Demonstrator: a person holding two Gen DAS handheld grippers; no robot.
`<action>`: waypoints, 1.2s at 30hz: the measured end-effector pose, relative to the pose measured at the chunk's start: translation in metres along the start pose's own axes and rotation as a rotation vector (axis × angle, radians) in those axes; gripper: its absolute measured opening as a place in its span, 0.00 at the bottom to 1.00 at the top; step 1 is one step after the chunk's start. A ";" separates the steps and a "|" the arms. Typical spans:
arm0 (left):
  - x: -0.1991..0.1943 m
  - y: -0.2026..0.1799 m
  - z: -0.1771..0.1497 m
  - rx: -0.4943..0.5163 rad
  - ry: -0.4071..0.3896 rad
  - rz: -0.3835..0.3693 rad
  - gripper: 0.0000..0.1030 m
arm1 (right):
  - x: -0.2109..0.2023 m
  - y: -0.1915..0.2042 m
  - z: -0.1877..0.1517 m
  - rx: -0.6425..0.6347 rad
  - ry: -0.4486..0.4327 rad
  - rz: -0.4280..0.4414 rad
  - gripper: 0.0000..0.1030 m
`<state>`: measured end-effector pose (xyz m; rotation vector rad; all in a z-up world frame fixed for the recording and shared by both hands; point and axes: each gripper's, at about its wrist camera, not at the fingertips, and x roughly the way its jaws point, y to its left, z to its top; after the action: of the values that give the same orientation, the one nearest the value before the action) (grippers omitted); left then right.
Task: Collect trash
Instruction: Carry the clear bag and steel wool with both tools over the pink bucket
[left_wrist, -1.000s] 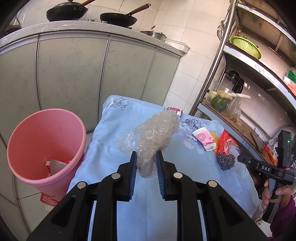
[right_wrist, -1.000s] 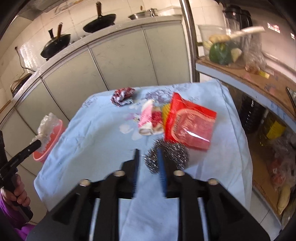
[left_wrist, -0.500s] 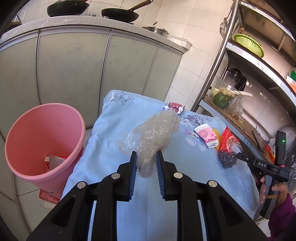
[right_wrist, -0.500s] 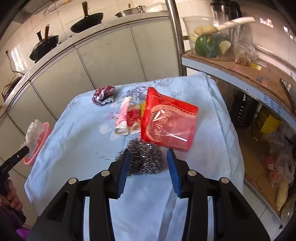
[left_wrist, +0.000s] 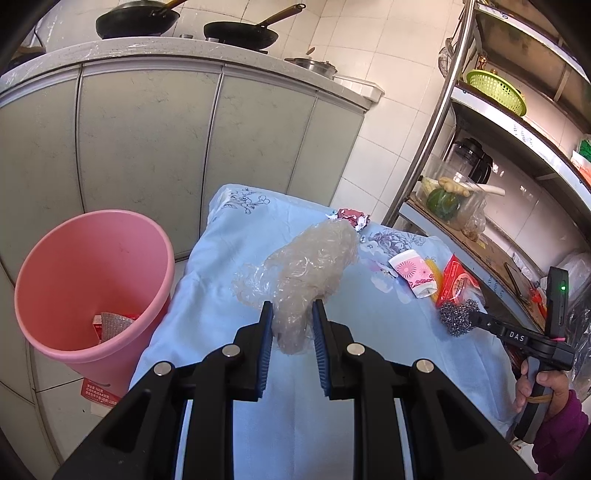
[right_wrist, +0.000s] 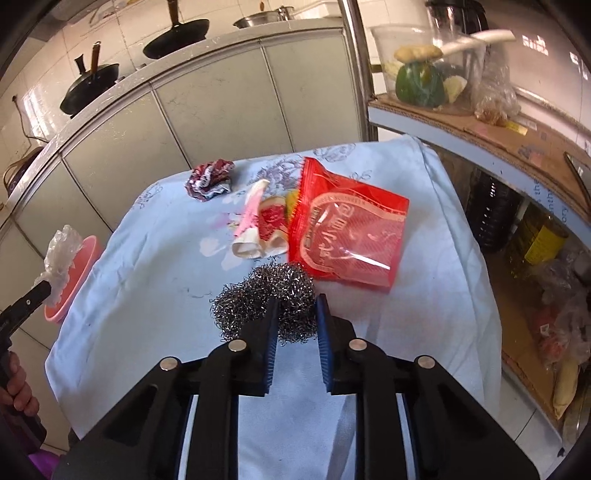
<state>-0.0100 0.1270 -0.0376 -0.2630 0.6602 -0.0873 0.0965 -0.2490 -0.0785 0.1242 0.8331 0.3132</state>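
Note:
My left gripper (left_wrist: 292, 314) is shut on a crumpled clear plastic bag (left_wrist: 310, 266), held above the blue floral tablecloth (left_wrist: 229, 280). A pink bin (left_wrist: 92, 273) stands on the floor to its left, holding a small box and a piece of foil. My right gripper (right_wrist: 297, 306) has its jaws closing on a steel wool scrubber (right_wrist: 258, 295), and the pads press into the scrubber's right part. Beyond it lie a red snack packet (right_wrist: 351, 236), a crushed pink paper cup (right_wrist: 258, 225) and a crumpled wrapper (right_wrist: 210, 179).
Grey kitchen cabinets (left_wrist: 147, 140) with woks on top run behind the table. A metal shelf rack (right_wrist: 480, 129) with vegetables, jars and bottles stands close on the right. A person's hand (left_wrist: 539, 387) in a purple sleeve holds the right gripper's handle.
The right jaws opened wide around the steel wool, then narrowed onto it. The left gripper kept hold of the plastic bag and stayed put.

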 end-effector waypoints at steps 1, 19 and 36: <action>-0.001 0.000 0.000 -0.001 -0.004 0.001 0.20 | -0.003 0.005 0.001 -0.012 -0.009 0.005 0.20; -0.046 0.059 0.002 -0.088 -0.123 0.189 0.19 | 0.004 0.173 0.045 -0.339 -0.078 0.277 0.20; -0.046 0.147 -0.011 -0.174 -0.102 0.401 0.20 | 0.075 0.337 0.036 -0.515 0.011 0.475 0.20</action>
<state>-0.0535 0.2735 -0.0576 -0.2960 0.6089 0.3665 0.0951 0.0949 -0.0302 -0.1655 0.7036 0.9645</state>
